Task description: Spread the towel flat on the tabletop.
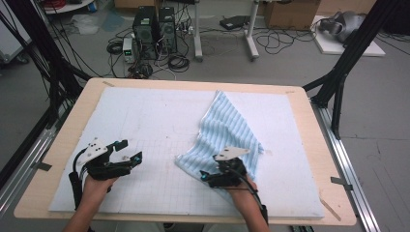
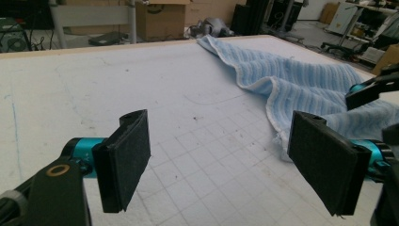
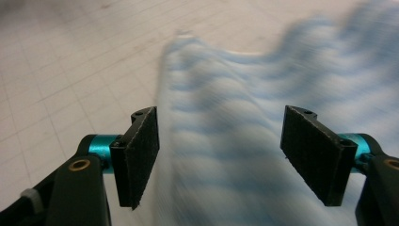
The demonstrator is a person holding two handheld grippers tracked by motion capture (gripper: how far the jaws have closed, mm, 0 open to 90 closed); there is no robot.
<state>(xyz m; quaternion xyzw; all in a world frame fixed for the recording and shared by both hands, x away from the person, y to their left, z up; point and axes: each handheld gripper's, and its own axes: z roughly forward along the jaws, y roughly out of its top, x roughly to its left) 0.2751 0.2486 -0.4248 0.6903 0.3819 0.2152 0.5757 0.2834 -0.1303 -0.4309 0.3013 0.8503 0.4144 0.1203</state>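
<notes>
A light blue striped towel (image 1: 227, 128) lies crumpled on the white gridded mat (image 1: 145, 116), running from the far middle down to the near right. My right gripper (image 1: 209, 175) hovers over the towel's near corner, pointing left. In the right gripper view the right gripper (image 3: 226, 146) is open, and the blurred towel (image 3: 282, 70) lies under and between the jaws, with neither pad pressing on it. My left gripper (image 1: 131, 151) rests over bare mat at the near left. In its own view the left gripper (image 2: 219, 160) is open and empty, facing the towel (image 2: 301, 84).
The mat covers a wooden table (image 1: 72, 125) with a narrow bare border. Black frame posts (image 1: 338, 82) stand at the right and left corners. Computer towers (image 1: 154, 31), cables and cardboard boxes sit on the floor beyond the far edge.
</notes>
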